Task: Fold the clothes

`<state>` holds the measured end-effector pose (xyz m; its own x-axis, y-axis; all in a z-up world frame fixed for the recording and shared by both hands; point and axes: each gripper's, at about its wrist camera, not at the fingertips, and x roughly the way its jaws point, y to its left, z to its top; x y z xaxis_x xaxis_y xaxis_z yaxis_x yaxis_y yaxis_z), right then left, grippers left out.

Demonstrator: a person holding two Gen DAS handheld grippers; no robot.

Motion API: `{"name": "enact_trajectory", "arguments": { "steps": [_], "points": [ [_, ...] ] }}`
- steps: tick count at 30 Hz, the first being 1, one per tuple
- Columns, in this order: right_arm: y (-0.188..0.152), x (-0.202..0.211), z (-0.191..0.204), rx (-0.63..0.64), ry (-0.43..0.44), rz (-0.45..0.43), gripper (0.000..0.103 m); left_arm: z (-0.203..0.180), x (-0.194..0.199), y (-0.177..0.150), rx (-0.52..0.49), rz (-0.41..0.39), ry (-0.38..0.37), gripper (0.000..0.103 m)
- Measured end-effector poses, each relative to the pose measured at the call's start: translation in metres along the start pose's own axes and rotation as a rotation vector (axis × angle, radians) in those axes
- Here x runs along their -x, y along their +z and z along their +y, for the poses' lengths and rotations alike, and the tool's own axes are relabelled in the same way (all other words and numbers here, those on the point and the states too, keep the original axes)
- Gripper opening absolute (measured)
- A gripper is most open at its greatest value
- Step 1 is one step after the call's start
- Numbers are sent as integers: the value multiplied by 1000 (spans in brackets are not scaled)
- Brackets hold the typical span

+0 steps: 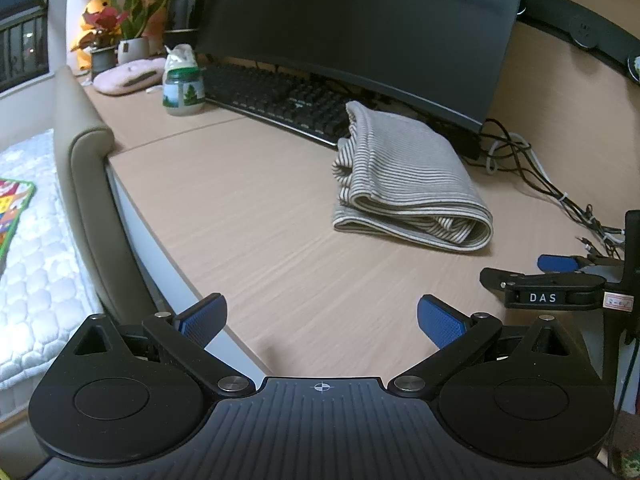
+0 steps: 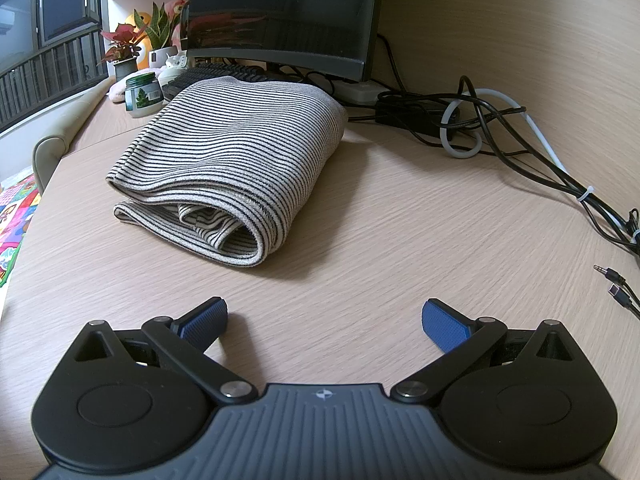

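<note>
A grey-and-black striped garment [image 1: 404,176] lies folded in a compact stack on the wooden desk [image 1: 280,240], in front of the keyboard. It also shows in the right wrist view [image 2: 236,156], with its rolled fold edge facing me. My left gripper [image 1: 322,322] is open and empty, hovering over the desk's near edge, well short of the garment. My right gripper [image 2: 325,322] is open and empty above bare desk, just in front of the garment. The right gripper also shows at the right edge of the left wrist view [image 1: 560,276].
A monitor [image 1: 360,28] and black keyboard [image 1: 276,96] stand behind the garment. A green-lidded jar [image 1: 183,92], plants [image 1: 132,16] and a pink pouch sit at the back left. Tangled cables [image 2: 500,132] run along the right. A chair arm [image 1: 92,184] borders the desk's left edge.
</note>
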<state>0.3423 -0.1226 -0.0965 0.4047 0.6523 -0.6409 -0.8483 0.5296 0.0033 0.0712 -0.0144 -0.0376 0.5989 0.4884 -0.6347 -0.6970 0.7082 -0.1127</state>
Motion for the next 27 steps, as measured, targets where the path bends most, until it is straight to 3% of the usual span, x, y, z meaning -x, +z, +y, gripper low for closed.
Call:
{"name": "enact_trajectory", "arguments": {
  "steps": [3,11,27],
  "points": [
    [0,0,0,0,0,0,103,-3,3,1,-14,-18,27,103],
    [0,0,0,0,1,1,103,-2,2,2,-12,-5,-6,103],
    [0,0,0,-1,1,1,103,1,3,-2,17,10,16,103]
  ]
}}
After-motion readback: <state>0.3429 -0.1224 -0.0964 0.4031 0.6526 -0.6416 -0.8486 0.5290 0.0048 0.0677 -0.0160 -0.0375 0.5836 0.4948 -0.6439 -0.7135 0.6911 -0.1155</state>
